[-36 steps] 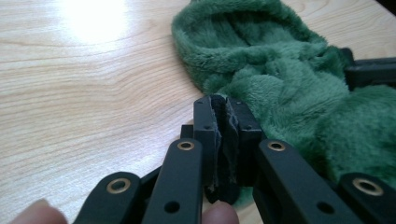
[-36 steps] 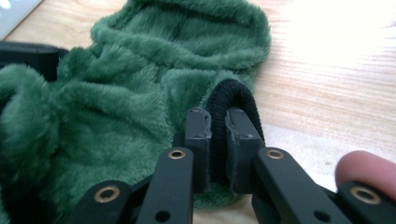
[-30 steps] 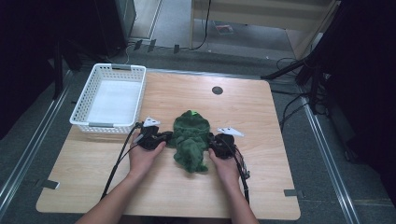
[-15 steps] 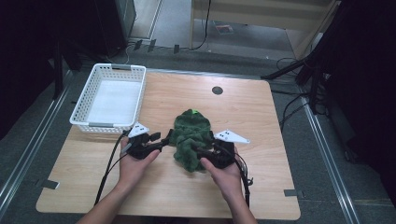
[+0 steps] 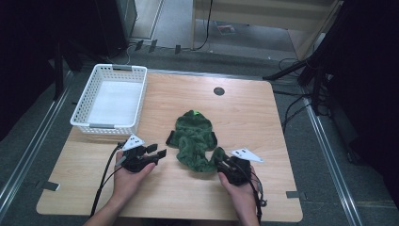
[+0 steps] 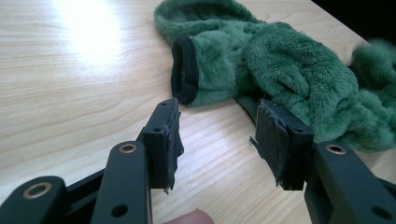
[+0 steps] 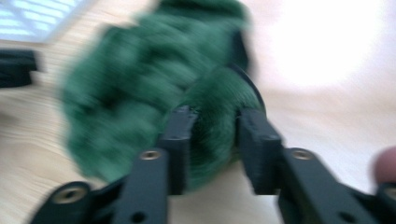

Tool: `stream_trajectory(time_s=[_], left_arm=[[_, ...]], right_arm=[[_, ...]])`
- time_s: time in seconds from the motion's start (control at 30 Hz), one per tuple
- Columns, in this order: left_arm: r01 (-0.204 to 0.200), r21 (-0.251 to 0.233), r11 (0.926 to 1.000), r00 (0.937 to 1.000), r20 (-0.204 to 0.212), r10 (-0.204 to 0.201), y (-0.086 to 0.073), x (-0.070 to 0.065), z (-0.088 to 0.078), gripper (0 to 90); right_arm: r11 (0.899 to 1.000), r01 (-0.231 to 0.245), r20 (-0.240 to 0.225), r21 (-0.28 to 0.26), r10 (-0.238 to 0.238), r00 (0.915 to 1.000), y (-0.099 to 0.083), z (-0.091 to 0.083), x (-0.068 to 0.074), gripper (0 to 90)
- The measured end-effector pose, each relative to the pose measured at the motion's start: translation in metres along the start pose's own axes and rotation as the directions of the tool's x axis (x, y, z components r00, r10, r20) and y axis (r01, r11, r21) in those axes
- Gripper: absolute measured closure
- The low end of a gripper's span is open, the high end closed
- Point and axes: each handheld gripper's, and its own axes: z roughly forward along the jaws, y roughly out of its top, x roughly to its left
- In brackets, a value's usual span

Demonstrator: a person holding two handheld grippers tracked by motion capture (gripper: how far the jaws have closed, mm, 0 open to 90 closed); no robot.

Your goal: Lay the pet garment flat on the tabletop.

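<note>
Right gripper (image 7: 212, 123) closing on a sleeve of the green fleece garment (image 5: 194, 141) mid-bench, left gripper (image 6: 217, 135) just released, parted and empty beside the cuff (image 6: 184, 70), apparently for folding.

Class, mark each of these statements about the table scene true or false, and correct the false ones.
1. The green fleece garment lies inside the white basket. False: it lies on the table.
2. The left gripper has nothing between its jaws. True.
3. The right gripper has green fleece between its jaws. True.
4. The basket stands to the right of the garment in the high view. False: it stands to the left.
</note>
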Motion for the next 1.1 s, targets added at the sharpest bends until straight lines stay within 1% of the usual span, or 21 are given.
stream_trajectory(time_s=[0.03, 0.13, 0.2, 0.27, 0.37, 0.43, 0.5, 0.53, 0.57, 0.6, 0.63, 0.67, 0.7, 0.77, 0.8, 0.87, 0.93, 1.0, 1.03, 1.07, 1.1], left_arm=[[-0.001, -0.001, 1.0000, 1.0000, 0.004, 0.001, 0.002, -0.002, 0.002, 50.3], [-0.009, -0.015, 0.9998, 0.9994, 0.033, 0.010, 0.013, -0.012, 0.009, 48.9], [-0.010, -0.024, 0.9997, 0.9987, 0.050, 0.011, 0.023, -0.021, 0.014, 47.7], [-0.011, -0.028, 0.9995, 0.9980, 0.062, 0.013, 0.036, -0.030, 0.021, 45.0], [-0.015, 0.030, 0.9994, 0.9968, 0.078, 0.013, 0.053, -0.043, 0.037, 34.6], [-0.031, 0.089, 0.9955, 0.9978, 0.061, 0.026, 0.056, -0.051, 0.048, 28.0], [-0.049, 0.138, 0.9892, 0.9983, 0.039, 0.044, 0.053, -0.056, 0.057, 23.6], [-0.072, 0.155, 0.9852, 0.9974, 0.020, 0.070, 0.050, -0.058, 0.059, 25.1], [-0.092, 0.168, 0.9814, 0.9957, 0.013, 0.091, 0.046, -0.059, 0.060, 32.8], [-0.108, 0.169, 0.9798, 0.9941, 0.029, 0.104, 0.043, -0.059, 0.058, 45.3], [-0.117, 0.157, 0.9805, 0.9926, 0.050, 0.111, 0.041, -0.058, 0.055, 58.6], [-0.127, 0.136, 0.9825, 0.9911, 0.060, 0.119, 0.040, -0.057, 0.050, 66.9], [-0.136, 0.122, 0.9831, 0.9896, 0.063, 0.129, 0.039, -0.057, 0.043, 71.4], [-0.139, 0.076, 0.9874, 0.9875, 0.085, 0.132, 0.036, -0.055, 0.028, 73.0], [-0.139, 0.059, 0.9886, 0.9862, 0.100, 0.132, 0.032, -0.054, 0.019, 71.6], [-0.151, 0.071, 0.9860, 0.9800, 0.142, 0.140, 0.020, -0.050, 0.005, 67.3], [-0.162, 0.104, 0.9812, 0.9666, 0.217, 0.137, 0.004, -0.043, -0.008, 59.3], [-0.158, 0.093, 0.9831, 0.9452, 0.302, 0.123, -0.011, -0.032, -0.024, 50.6], [-0.140, 0.082, 0.9867, 0.9437, 0.313, 0.108, -0.016, -0.026, -0.031, 47.6], [-0.116, 0.075, 0.9905, 0.9485, 0.304, 0.088, -0.017, -0.021, -0.037, 43.6], [-0.091, 0.062, 0.9939, 0.9569, 0.282, 0.070, -0.015, -0.017, -0.042, 39.7]], right_arm=[[1.000, -0.021, 0.024, -0.002, 0.021, 0.9995, -0.003, -0.003, -0.007, 54.7], [0.997, -0.061, 0.042, -0.055, 0.064, 0.9971, -0.005, -0.012, -0.018, 49.4], [0.992, -0.055, 0.051, -0.111, 0.061, 0.9969, 0.000, -0.016, -0.017, 48.1], [0.992, -0.032, 0.031, -0.125, 0.036, 0.9989, 0.006, -0.016, -0.013, 46.4], [0.997, 0.014, -0.010, -0.073, -0.015, 0.9998, 0.008, -0.005, -0.001, 44.6], [0.998, 0.050, -0.014, -0.036, -0.051, 0.9986, 0.003, 0.002, 0.006, 45.0], [0.998, 0.062, -0.028, -0.008, -0.062, 0.9977, -0.001, 0.007, 0.010, 47.2], [0.998, 0.066, -0.032, 0.002, -0.066, 0.9973, -0.004, 0.009, 0.011, 48.4], [0.998, 0.068, -0.036, 0.009, -0.067, 0.9971, -0.006, 0.010, 0.011, 49.2], [0.998, 0.068, -0.039, 0.018, -0.067, 0.9970, -0.008, 0.011, 0.011, 49.8], [0.998, 0.063, -0.033, 0.026, -0.062, 0.9975, -0.010, 0.012, 0.010, 50.2], [0.998, 0.062, -0.029, 0.031, -0.061, 0.9977, -0.012, 0.013, 0.009, 50.3], [0.998, 0.056, -0.027, 0.039, -0.055, 0.9981, -0.014, 0.014, 0.008, 50.3], [0.998, 0.043, -0.026, 0.046, -0.042, 0.9988, -0.017, 0.014, 0.006, 50.4], [0.998, 0.040, -0.031, 0.050, -0.038, 0.9988, -0.018, 0.015, 0.005, 50.5], [0.997, 0.047, -0.029, 0.055, -0.045, 0.9986, -0.019, 0.015, 0.006, 50.5], [0.997, 0.056, -0.034, 0.054, -0.055, 0.9979, -0.019, 0.014, 0.006, 50.5], [0.997, 0.061, -0.036, 0.053, -0.059, 0.9976, -0.018, 0.013, 0.006, 50.3], [0.997, 0.061, -0.036, 0.050, -0.060, 0.9976, -0.018, 0.012, 0.006, 50.5], [0.997, 0.062, -0.039, 0.048, -0.060, 0.9974, -0.017, 0.011, 0.005, 50.8], [0.998, 0.057, -0.044, 0.039, -0.055, 0.9975, -0.015, 0.010, 0.004, 51.1]])
